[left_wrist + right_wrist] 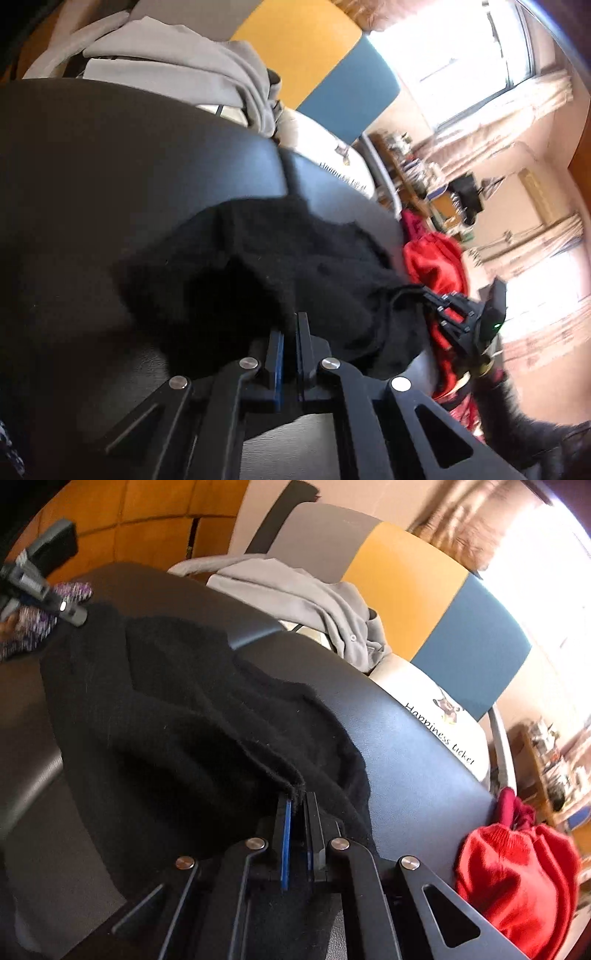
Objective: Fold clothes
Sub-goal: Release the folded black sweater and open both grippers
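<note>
Pinching the soft, floppy black sweater (177, 716) on the black seat (413, 746) — both grippers (290, 332) (299, 812) closed on its edge.

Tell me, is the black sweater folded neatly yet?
Not yet. The black sweater lies rumpled on the dark surface, pinched by both grippers.

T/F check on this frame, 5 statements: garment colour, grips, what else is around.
1. The garment being folded is black. True: black garment.
2. The right gripper is open and empty. False: shut on the garment's edge.
3. The left gripper is shut on the same garment. True.
4. A red garment lies off to the side. True.
5. The garment lies on a white table. False: a black padded surface.
</note>
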Demonstrator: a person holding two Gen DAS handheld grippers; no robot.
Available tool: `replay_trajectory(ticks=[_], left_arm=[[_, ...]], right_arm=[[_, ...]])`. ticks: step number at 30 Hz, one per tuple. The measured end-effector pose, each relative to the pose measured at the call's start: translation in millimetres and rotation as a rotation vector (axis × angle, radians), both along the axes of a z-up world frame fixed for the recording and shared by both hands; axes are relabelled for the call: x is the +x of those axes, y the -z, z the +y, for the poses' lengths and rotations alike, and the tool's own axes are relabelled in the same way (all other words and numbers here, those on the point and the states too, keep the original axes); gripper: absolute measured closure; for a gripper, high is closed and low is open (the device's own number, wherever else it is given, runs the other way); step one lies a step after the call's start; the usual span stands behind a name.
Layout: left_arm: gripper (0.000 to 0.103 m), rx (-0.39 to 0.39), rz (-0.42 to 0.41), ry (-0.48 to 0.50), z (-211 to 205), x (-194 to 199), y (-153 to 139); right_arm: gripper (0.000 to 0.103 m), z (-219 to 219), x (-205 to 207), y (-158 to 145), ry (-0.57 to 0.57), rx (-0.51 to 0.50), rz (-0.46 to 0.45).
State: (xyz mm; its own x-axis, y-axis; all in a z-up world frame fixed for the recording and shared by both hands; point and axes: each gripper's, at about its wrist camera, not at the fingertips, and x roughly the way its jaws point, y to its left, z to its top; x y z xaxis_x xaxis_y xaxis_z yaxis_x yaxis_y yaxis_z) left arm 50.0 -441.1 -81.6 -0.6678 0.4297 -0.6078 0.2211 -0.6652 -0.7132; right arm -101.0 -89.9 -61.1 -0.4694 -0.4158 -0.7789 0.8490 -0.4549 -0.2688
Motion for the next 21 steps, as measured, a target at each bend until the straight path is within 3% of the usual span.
replay_trajectory(ticks=[3, 6, 10, 14, 17, 18, 21], left_arm=[[0.100, 0.152, 0.081, -0.057, -16, 3, -7], [0.100, 0.219, 0.096, -0.112, -29, -6, -3], [0.100, 0.263, 0.025, -0.225, -45, -22, 18], [0.100, 0.311, -0.051, -0.320, -59, -32, 48], [0.100, 0.282, -0.083, -0.367, -65, -32, 54], [0.094, 0.260, -0.087, -0.369, -65, -32, 53], [0.091, 0.201, -0.075, -0.331, -62, -30, 42]], right_arm=[[0.097, 10, -21, -14, 0.059, -0.116, -0.104], [0.097, 19, -54, -12, 0.160, -0.198, -0.207], [0.097, 26, -101, 14, 0.305, -0.259, -0.372], [0.097, 30, -121, 37, 0.407, -0.285, -0.446], [0.097, 36, -129, 45, 0.483, -0.315, -0.458], [0.098, 38, -128, 42, 0.493, -0.336, -0.451], [0.098, 40, -123, 32, 0.500, -0.384, -0.411]])
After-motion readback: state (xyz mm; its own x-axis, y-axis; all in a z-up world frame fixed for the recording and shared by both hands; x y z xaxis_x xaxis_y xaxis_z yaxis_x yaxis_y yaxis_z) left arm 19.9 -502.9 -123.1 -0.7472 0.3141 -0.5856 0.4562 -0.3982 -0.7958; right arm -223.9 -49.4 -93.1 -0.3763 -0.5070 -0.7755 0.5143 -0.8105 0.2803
